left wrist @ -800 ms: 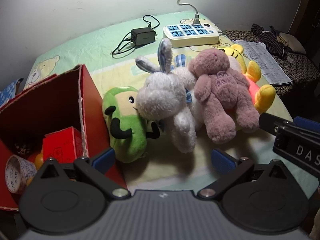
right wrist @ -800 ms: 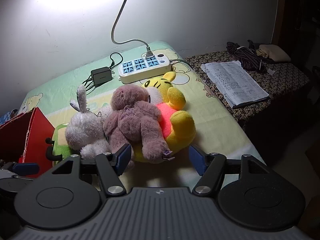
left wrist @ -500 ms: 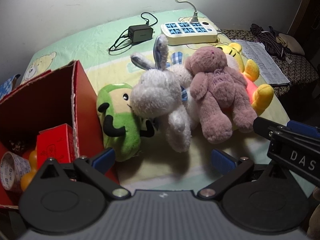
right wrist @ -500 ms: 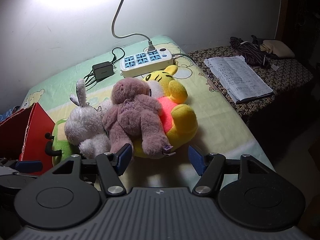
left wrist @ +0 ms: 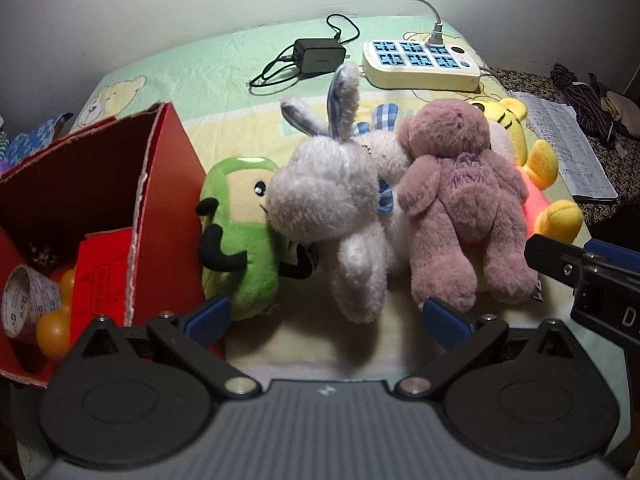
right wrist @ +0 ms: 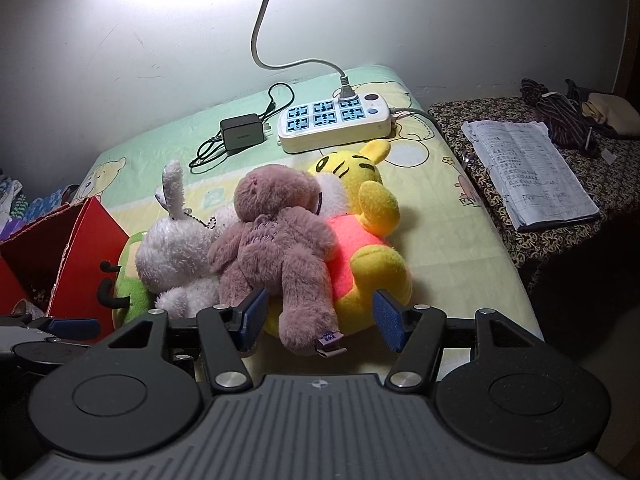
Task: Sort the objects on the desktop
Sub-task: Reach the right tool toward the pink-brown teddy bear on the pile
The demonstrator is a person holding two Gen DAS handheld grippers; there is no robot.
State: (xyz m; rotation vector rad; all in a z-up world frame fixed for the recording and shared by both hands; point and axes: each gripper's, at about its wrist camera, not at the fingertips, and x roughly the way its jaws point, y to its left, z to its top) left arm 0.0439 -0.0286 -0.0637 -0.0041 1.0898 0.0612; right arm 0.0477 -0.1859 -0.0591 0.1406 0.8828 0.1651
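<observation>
Hovering low at the near edge of the desk, the left gripper (left wrist: 326, 316) and the right gripper (right wrist: 320, 316) both stand wide open and hold nothing. The toys lie packed in a row on the green cloth (left wrist: 200, 64): a green plush (left wrist: 240, 240) touching the wall of the red box (left wrist: 168, 184), a white rabbit (left wrist: 332, 216) leaning on it, a mauve bear (right wrist: 276, 240) lying over a yellow bear (right wrist: 372, 216). The mauve bear's leg sits between the right gripper's blue pads (right wrist: 390, 326), so that toy looks like the next pick. A good grasp would likely take the leg or body deep between the pads rather than at the fur tips, then lift straight up so the yellow bear underneath is not dragged. The left gripper is best placed for the white rabbit or green plush; the box already holds a tape roll (left wrist: 24, 304) and orange balls (left wrist: 52, 330), leaving limited room.
</observation>
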